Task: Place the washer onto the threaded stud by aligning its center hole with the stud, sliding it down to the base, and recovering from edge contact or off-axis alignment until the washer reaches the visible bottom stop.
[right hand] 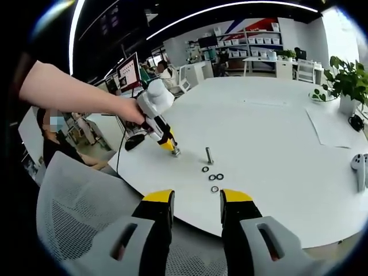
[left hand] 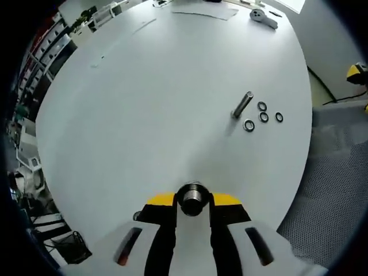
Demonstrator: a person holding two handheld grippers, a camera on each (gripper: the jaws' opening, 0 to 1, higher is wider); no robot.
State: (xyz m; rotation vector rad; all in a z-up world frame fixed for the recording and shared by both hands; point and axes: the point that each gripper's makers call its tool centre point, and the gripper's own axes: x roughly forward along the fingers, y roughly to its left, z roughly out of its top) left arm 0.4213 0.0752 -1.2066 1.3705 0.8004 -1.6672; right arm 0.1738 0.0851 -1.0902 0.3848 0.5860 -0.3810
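Observation:
A short metal threaded stud (left hand: 242, 104) (right hand: 209, 155) stands on the white table (left hand: 144, 115) (right hand: 276, 132). Several dark ring washers (left hand: 264, 117) (right hand: 212, 177) lie loose just beside it. My left gripper (left hand: 191, 201) is shut on a round metal piece (left hand: 191, 198), seen end-on between its yellow-tipped jaws, well short of the stud. In the right gripper view a hand holds that left gripper (right hand: 174, 151) with its tip down on the table, left of the stud. My right gripper (right hand: 197, 201) is open with nothing between its jaws, off the table's near edge, with the washers ahead of it.
A grey mesh chair (right hand: 75, 201) (left hand: 339, 195) stands at the table's edge. A white controller (left hand: 263, 17) (right hand: 359, 167), a paper sheet (right hand: 336, 129) and a potted plant (right hand: 345, 80) are at the far side. Shelves and desks line the room behind.

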